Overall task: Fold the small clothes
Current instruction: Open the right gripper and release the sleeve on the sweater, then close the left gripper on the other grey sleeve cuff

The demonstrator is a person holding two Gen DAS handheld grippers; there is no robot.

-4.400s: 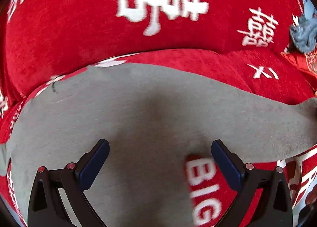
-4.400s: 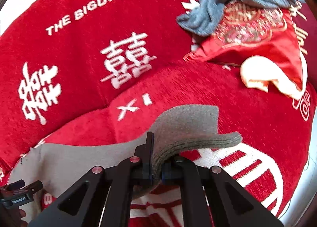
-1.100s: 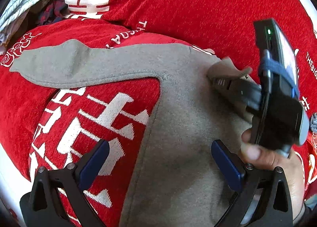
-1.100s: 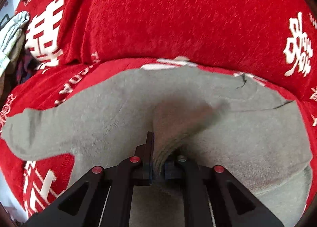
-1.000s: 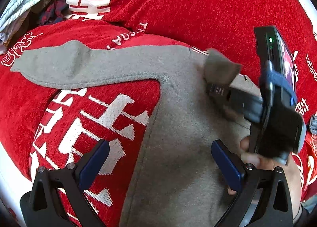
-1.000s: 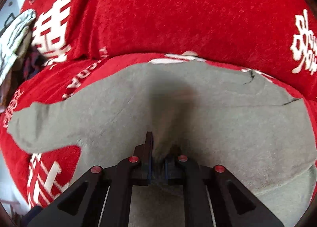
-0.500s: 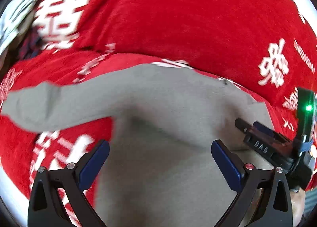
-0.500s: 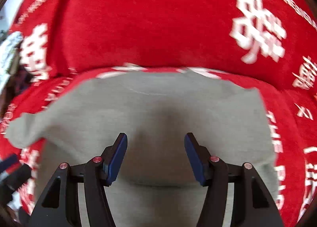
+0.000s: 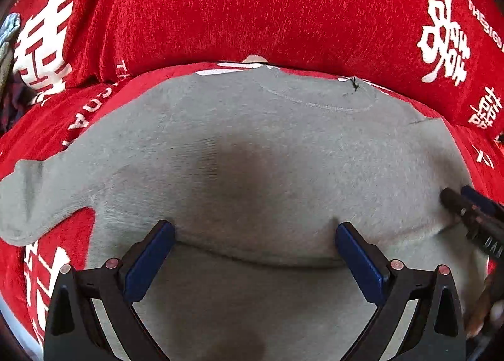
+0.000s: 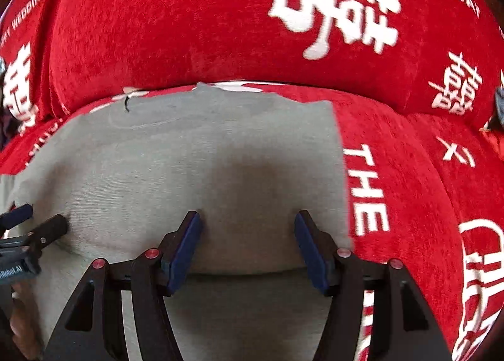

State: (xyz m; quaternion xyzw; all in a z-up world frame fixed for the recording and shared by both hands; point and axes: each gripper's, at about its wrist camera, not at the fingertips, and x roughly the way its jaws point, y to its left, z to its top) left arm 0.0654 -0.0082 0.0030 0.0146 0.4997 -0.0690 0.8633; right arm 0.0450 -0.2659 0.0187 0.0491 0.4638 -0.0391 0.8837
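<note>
Red plush cover (image 9: 283,8) with white woven characters and Latin letters is filling the whole background in both views; its pile is looking short and velvety, and it is bulging like a cushion in the upper half of each frame. On this soft surface a grey sweater (image 9: 267,156) is lying spread out, in the centre and lower part of both frames. Its fabric is looking fuzzy and matte, with a fine knit grain. In the left wrist view one sleeve (image 9: 34,200) is stretching to the left edge and ending in a rounded cuff, and a curved stitched neckline (image 9: 318,103) is showing near the upper middle. In the right wrist view the right side of the sweater is making a straight edge against the red cover, beside the white word "THE" (image 10: 367,188).

The left hand-held gripper (image 9: 253,239) is standing with its blue pads wide apart, holding nothing, just above a soft ridge of grey cloth at the lower middle. The right hand-held gripper (image 10: 247,239) is also spread apart and empty, its pads over a similar fold. Each tool is appearing also at the side edge of the other view.
</note>
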